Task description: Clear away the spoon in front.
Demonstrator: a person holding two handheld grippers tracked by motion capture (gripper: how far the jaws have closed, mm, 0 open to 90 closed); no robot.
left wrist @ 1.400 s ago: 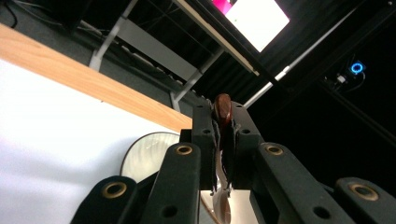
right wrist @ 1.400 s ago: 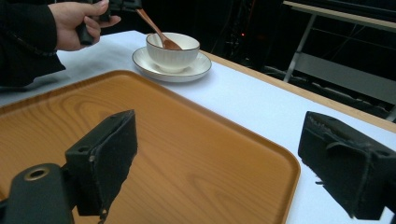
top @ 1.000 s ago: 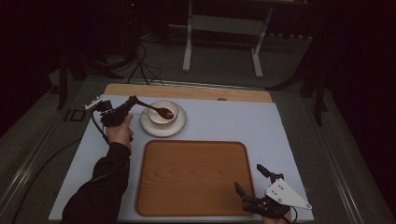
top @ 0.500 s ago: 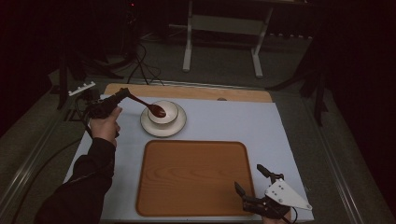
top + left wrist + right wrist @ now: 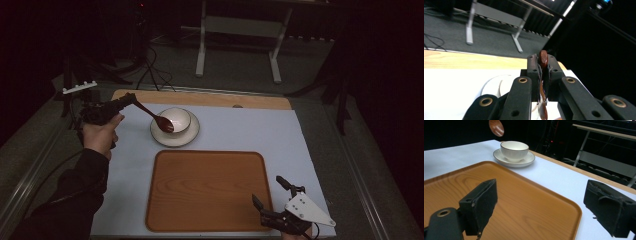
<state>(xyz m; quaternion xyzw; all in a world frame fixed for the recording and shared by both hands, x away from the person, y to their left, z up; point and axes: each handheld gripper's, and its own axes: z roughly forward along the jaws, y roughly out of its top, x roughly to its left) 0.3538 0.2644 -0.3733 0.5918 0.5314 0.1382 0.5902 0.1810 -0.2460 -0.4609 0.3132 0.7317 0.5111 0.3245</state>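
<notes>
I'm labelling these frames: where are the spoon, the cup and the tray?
spoon (image 5: 163, 123): high view, on its bowl end.
cup (image 5: 514, 150): right gripper view, on its outer wall.
tray (image 5: 207, 190): high view, on its bare wooden floor.

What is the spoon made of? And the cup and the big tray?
The spoon looks like dark reddish-brown wood, maybe lacquered: its bowl shines a little. The cup and its saucer look like glazed cream ceramic, smooth and glossy with a thin dark rim line. The tray shows wood grain, though it might be a printed surface.
</notes>
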